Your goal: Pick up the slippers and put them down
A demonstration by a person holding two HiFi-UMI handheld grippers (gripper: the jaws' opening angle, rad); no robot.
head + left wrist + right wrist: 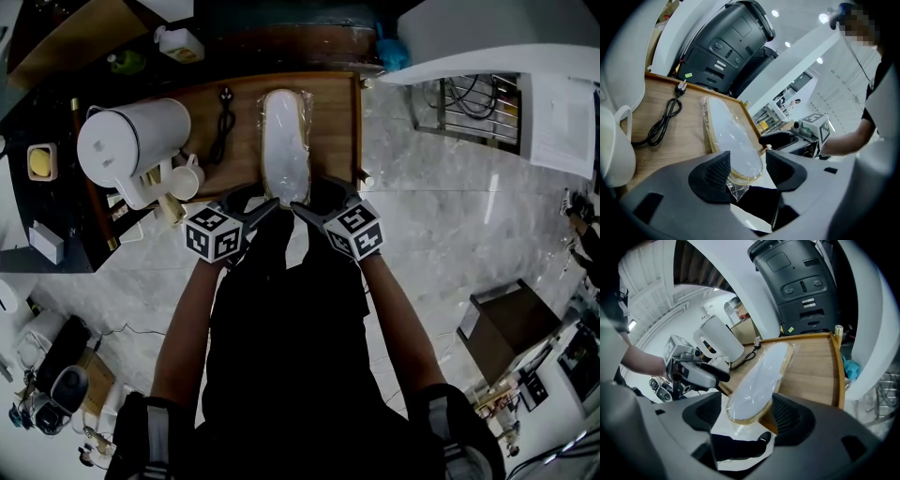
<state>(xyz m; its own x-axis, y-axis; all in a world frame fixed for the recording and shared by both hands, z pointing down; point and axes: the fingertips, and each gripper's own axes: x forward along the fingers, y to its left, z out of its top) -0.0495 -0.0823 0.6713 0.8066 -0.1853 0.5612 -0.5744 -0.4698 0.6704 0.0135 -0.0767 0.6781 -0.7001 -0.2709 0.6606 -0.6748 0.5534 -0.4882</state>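
Both spread wide, the left hand-held gripper (747, 159) and right hand-held gripper (746, 404) bracket the wrapped slippers (286, 141).

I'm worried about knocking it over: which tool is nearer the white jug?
Left. The left tool is at the near end of the slippers, on the side of the jug; the right tool is beside it, on the far side.
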